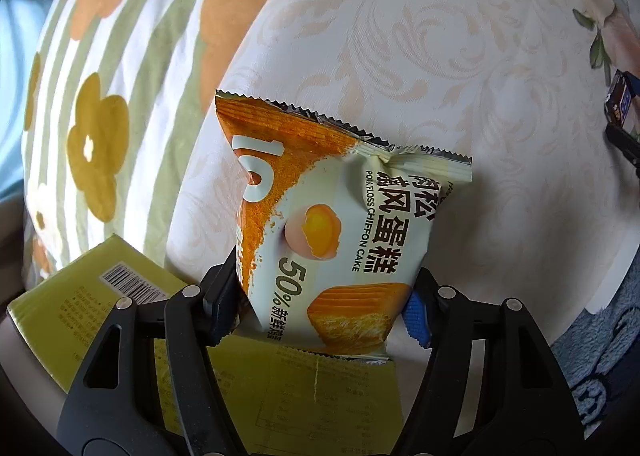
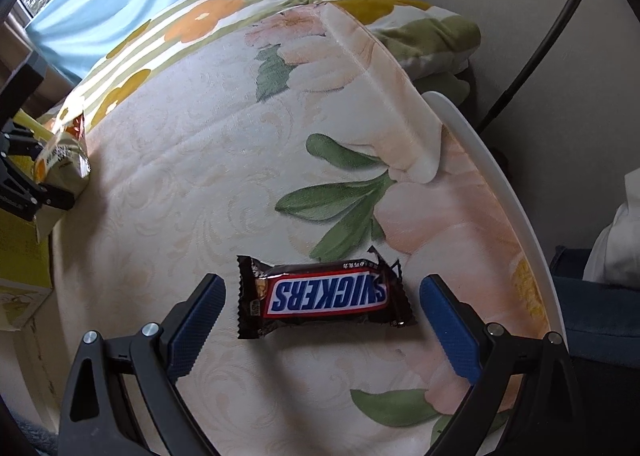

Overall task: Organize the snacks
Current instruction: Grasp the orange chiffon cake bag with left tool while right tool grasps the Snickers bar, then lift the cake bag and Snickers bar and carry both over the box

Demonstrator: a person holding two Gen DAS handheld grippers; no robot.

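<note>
While the left hand-held gripper (image 1: 324, 296) clamps an orange-and-cream cake packet (image 1: 336, 224), the right (image 2: 322, 312) gapes.

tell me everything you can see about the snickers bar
The Snickers bar is a small bar in a glossy dark brown wrapper with crimped, zigzag ends and a red-edged blue logo on white, which reads upside down in the right wrist view. It looks sealed, though the wrapper is a little crumpled. It lies flat and crosswise on the floral tablecloth, between the blue-padded fingers of the open right gripper, which do not touch it. In the left wrist view only a sliver shows at the right edge.
</note>
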